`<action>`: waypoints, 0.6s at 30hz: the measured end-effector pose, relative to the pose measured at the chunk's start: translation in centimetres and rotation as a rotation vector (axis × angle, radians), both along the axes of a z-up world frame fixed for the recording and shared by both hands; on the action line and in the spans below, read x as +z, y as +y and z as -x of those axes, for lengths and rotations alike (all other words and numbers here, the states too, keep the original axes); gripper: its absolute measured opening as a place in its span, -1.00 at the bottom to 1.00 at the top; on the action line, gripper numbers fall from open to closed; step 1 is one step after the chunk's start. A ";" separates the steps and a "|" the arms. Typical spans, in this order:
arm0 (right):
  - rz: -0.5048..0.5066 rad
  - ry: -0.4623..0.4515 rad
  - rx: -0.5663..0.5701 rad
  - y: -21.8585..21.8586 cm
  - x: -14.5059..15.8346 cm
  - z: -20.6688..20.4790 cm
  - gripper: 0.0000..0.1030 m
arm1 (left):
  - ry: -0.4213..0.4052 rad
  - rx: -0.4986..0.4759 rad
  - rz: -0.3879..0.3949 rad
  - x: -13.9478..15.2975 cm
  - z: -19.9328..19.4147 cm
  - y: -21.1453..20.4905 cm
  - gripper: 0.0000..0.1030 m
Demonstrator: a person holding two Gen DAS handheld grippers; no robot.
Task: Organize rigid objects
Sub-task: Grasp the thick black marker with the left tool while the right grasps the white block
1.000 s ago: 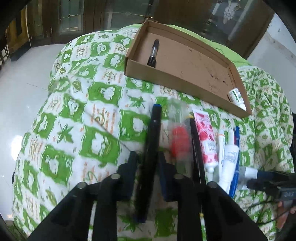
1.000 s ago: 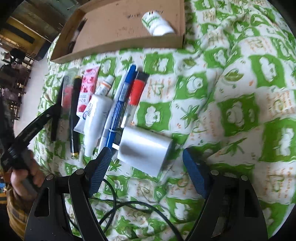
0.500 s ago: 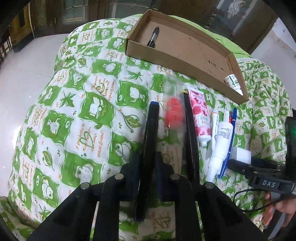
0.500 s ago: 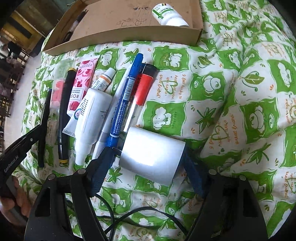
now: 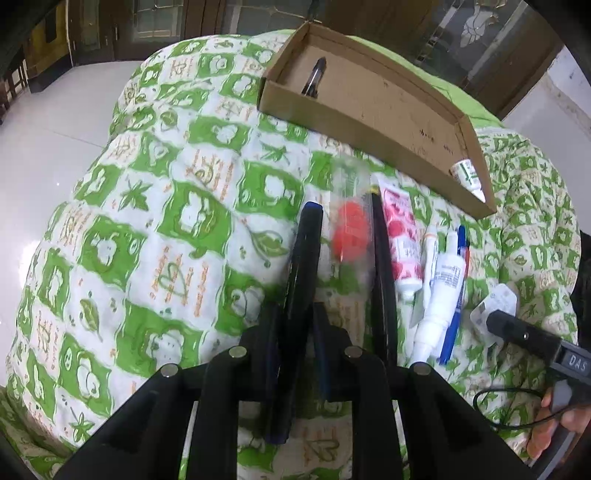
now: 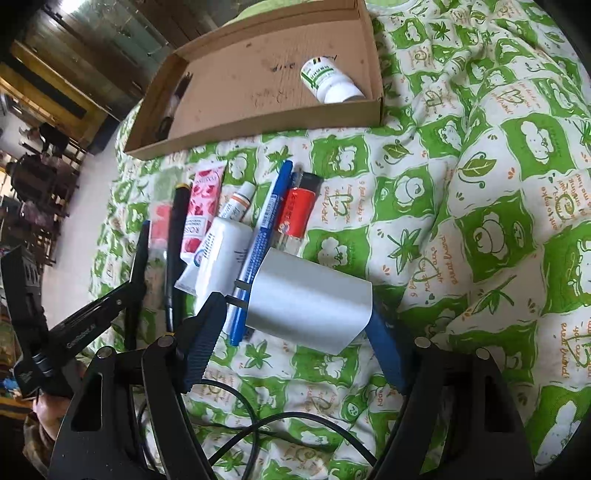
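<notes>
On the quilted bed, your left tongs (image 5: 295, 314) pinch a dark pen (image 5: 301, 295); your right tongs (image 6: 295, 325) straddle a white charger (image 6: 310, 302), closing; next, carry both to the cardboard tray (image 6: 258, 118)

A home, likely a bedroom: a bed under a green-and-white printed quilt (image 5: 155, 229), glossy white tiled floor (image 5: 44, 147), dark wooden doors with glass panes (image 5: 166, 26) behind.
</notes>
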State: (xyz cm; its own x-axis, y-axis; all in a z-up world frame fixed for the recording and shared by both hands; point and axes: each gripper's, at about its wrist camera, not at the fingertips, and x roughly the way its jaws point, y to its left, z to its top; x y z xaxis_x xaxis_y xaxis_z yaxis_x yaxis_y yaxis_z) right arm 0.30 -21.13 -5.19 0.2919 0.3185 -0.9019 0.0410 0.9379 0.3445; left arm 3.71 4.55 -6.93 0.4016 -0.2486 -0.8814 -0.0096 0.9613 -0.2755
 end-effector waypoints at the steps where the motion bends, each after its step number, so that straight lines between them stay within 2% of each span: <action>1: -0.006 -0.005 0.000 0.1 0.1 0.0 0.47 | -0.001 0.002 -0.001 -0.1 -0.2 0.0 -0.63; 2: -0.012 -0.008 0.001 -0.2 0.3 -0.1 0.37 | 0.002 0.003 0.002 -0.3 -0.4 0.0 -0.63; 3: -0.009 -0.014 -0.002 0.0 0.6 0.0 0.13 | 0.004 0.001 0.004 -0.4 -0.6 -0.1 -0.64; 5: -0.040 -0.012 0.003 -0.1 0.7 -0.4 0.14 | 0.000 -0.007 0.001 -0.5 -0.9 -0.4 -0.68; 9: -0.026 -0.010 0.014 0.1 0.7 -0.2 0.14 | -0.014 -0.022 -0.022 -0.4 -0.9 -1.2 -0.69; 14: -0.016 -0.014 0.009 0.3 0.7 -0.2 0.14 | -0.024 -0.016 0.014 -0.1 -0.9 -1.2 -0.70; 18: -0.046 -0.050 -0.008 -0.4 1.1 0.0 0.13 | -0.037 -0.023 0.033 0.2 -0.5 -0.9 -0.71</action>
